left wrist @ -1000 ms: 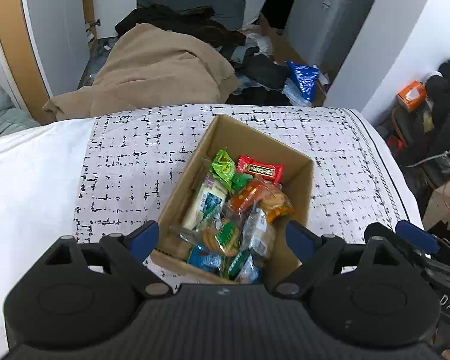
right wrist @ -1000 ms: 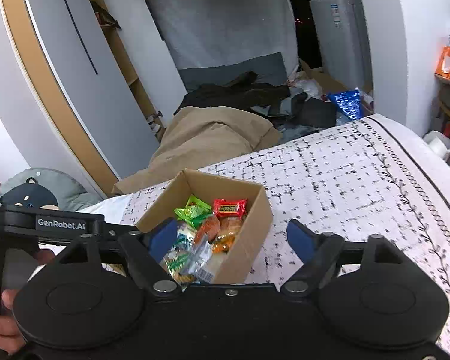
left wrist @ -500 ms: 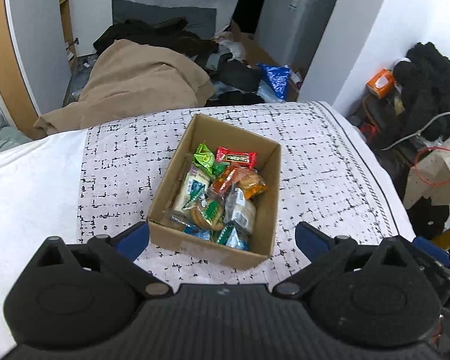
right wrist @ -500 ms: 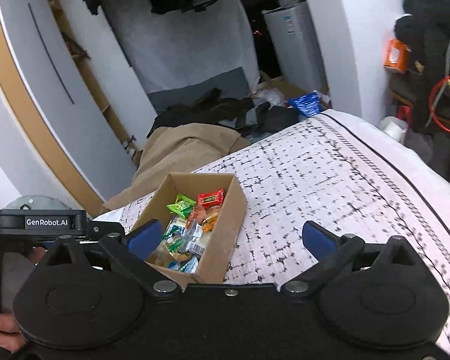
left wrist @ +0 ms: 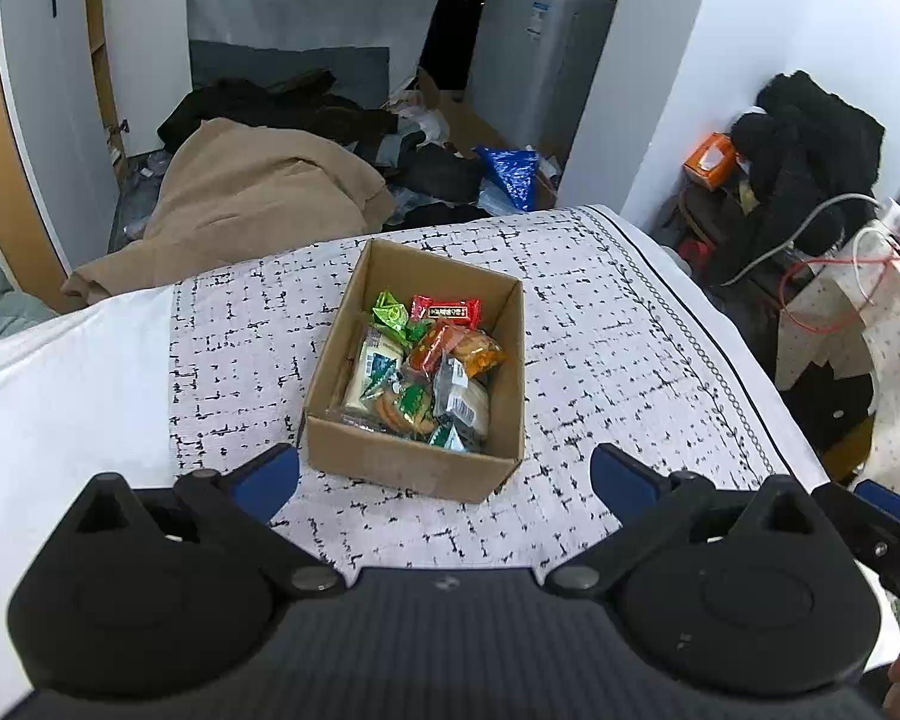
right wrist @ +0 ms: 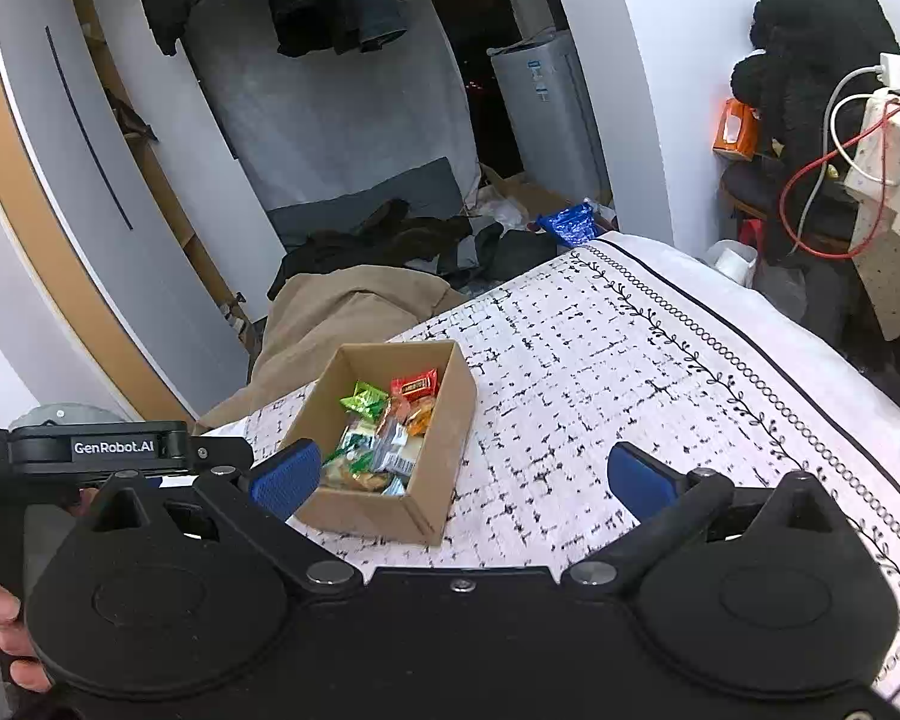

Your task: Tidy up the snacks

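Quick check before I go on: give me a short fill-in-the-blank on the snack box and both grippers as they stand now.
1. The snacks lie inside a ____ box on the patterned bedspread.
2. The red wrapper lies at the box's ____ end, away from the grippers.
3. The left gripper holds ____.
4. The right gripper has its jaws ____.

Missing words: cardboard; far; nothing; open

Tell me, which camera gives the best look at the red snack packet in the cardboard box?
The left wrist view: the red snack packet lies flat and fully visible at the box's far end. In the right wrist view the packet looks smaller and angled.
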Available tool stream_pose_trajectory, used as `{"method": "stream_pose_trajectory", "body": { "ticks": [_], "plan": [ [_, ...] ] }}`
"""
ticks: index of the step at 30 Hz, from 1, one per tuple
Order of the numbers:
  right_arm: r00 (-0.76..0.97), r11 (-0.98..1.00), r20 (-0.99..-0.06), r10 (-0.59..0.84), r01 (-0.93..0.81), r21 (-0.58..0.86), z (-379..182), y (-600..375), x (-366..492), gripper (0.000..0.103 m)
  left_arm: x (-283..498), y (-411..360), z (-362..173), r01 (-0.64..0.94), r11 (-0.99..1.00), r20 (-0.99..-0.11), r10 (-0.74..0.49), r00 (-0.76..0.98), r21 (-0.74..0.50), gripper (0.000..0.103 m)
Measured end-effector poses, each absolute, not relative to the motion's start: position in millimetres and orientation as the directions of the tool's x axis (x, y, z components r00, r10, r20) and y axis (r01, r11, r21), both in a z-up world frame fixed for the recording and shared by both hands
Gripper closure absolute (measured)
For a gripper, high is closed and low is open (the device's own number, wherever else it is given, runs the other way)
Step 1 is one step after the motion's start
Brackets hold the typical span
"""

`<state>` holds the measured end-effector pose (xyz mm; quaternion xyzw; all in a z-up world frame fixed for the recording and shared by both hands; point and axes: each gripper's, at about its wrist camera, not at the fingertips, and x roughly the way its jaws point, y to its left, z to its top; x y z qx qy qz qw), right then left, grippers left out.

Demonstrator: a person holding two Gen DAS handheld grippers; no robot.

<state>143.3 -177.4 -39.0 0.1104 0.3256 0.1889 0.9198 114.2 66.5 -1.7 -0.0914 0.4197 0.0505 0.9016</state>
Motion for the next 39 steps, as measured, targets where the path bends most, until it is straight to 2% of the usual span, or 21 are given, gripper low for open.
{"method": "stream_pose_trajectory", "body": {
  "ticks": [15, 39],
  "plan": [
    [0.742, 0.93, -0.564, 0.363, -0.246, 0.275, -14.2, -174.2, 87.7, 0.0, 51.5, 69.5, 23.9, -0.078, 0.992, -0.722, -0.018, 0.692, -0.099, 0.0],
    [0.762, 0.93, -0.535, 0.365, -0.282, 0.234, 12.0, -160.4, 34.1, 0.0, -10.2, 89.6, 59.5, -0.06, 0.997, -0.66, 0.018, 0.751, -0.04, 0.0]
  ]
}}
